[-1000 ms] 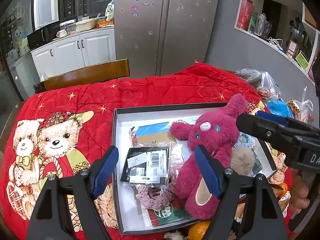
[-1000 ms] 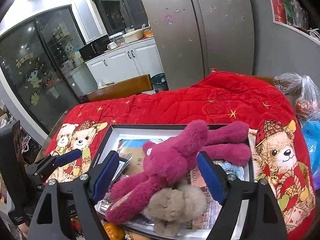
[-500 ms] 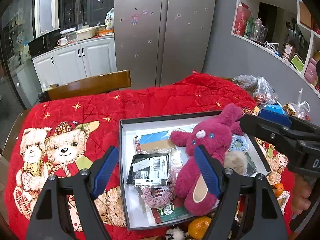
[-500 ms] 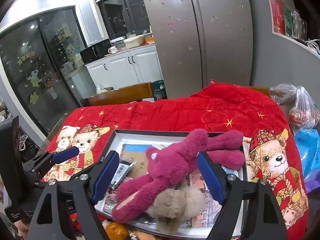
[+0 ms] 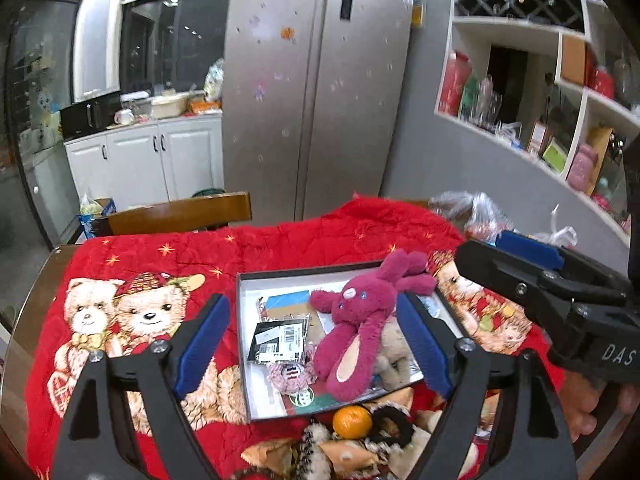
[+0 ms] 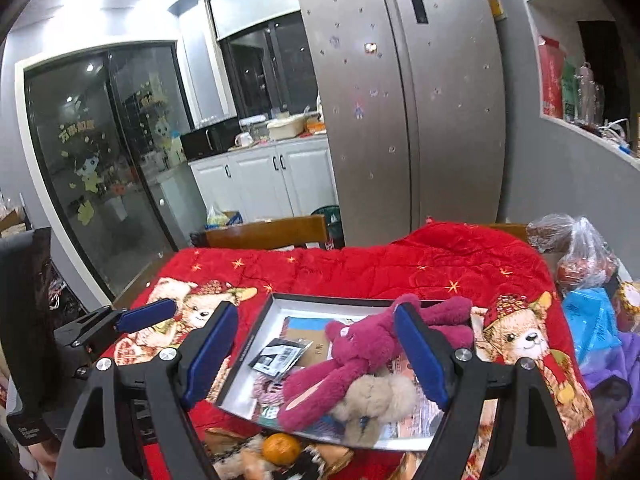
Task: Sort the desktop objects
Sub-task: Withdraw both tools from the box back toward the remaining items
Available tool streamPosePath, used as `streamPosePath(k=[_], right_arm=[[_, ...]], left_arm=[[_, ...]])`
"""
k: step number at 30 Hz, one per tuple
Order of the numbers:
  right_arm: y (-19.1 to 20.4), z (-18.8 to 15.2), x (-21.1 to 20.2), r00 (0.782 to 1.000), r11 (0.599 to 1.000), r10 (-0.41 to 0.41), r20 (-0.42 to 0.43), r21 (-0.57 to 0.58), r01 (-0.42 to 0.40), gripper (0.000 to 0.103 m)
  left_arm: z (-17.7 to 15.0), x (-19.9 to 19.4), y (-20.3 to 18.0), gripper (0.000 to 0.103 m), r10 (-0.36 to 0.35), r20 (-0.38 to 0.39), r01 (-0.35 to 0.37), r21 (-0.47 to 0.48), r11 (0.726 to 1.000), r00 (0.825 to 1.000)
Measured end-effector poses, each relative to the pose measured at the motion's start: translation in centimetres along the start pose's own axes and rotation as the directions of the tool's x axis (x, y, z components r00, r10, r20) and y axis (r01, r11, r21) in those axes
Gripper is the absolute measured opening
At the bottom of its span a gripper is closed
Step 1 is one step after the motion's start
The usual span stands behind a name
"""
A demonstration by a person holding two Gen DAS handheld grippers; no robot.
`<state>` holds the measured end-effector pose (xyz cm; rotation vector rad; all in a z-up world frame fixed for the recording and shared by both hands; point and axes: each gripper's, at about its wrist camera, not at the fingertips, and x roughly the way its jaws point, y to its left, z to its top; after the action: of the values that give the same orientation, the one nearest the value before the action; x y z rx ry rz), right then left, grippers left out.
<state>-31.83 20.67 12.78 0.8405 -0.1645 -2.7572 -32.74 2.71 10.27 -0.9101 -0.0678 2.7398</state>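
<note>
1. Red quilt [image 5: 280, 248] covers the bench; the tray [image 5: 243, 344] sits mid-quilt, holding a magenta bunny [image 5: 360, 320], a tan plush [image 5: 394, 356] and a barcoded packet [image 5: 280, 338].
2. Left gripper [image 5: 316, 344] is empty, jaws opening; right gripper [image 6: 316, 354] is spread, empty.
3. Likely between picks: the orange [image 5: 352, 420], just outside the tray, needs a descent.
4. "DAS" is readable on the right gripper.

1. The red quilt [image 5: 280, 248] is stitched cloth, soft and matt, printed with bears.
2. The magenta plush rabbit [image 5: 360, 328] and the beige plush toy [image 6: 376, 400] are fuzzy pile fabric.
3. The shallow box [image 5: 243, 344] looks like smooth card, white inside with a dark rim.
4. The fridge [image 6: 400, 112] is brushed metal with a dull sheen.
5. The chair back [image 5: 180, 214] is glossy varnished wood.
6. The orange [image 5: 352, 422] has a shiny, dimpled peel.
</note>
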Motion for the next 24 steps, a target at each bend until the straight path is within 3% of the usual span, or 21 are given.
streamPosePath(k=[3, 7, 12, 15, 18, 24], right_arm=[[0.9, -0.4, -2.7, 0.999, 1.000, 0.013, 0.032, -0.013, -0.012, 0.083], [2.1, -1.9, -6.0, 0.999, 0.999, 0.009, 0.053, -0.038, -0.007, 0.084], [3.9, -4.6, -9.2, 0.997, 0.996, -0.041, 0.060, -0.080, 0.046, 0.084], [4.8, -6.5, -10.9, 0.993, 0.991, -0.087, 0.077, -0.097, 0.095, 0.084], [5.2, -8.6, -11.8, 0.991, 0.988, -0.109, 0.080, -0.103, 0.117, 0.085], [5.2, -11.6, -12.0, 0.983, 0.979, -0.167, 0.073, -0.103, 0.174, 0.087]], left_arm=[[-0.7, -3.2, 0.2, 0.091, -0.018, 0.032, 0.018, -0.020, 1.000, 0.999], [-2.8, -7.0, -0.1, 0.092, 0.039, 0.053, -0.039, -0.015, 0.999, 0.998], [-6.3, -10.1, -1.2, 0.092, 0.044, 0.044, -0.045, 0.009, 0.999, 0.998], [-8.6, -11.1, -1.6, 0.092, 0.025, 0.043, -0.026, 0.020, 0.999, 0.999], [-10.8, -11.5, -1.5, 0.094, 0.051, 0.054, -0.052, 0.008, 0.999, 0.997], [-13.8, -9.3, -1.0, 0.095, 0.017, 0.006, -0.017, -0.031, 0.999, 1.000]])
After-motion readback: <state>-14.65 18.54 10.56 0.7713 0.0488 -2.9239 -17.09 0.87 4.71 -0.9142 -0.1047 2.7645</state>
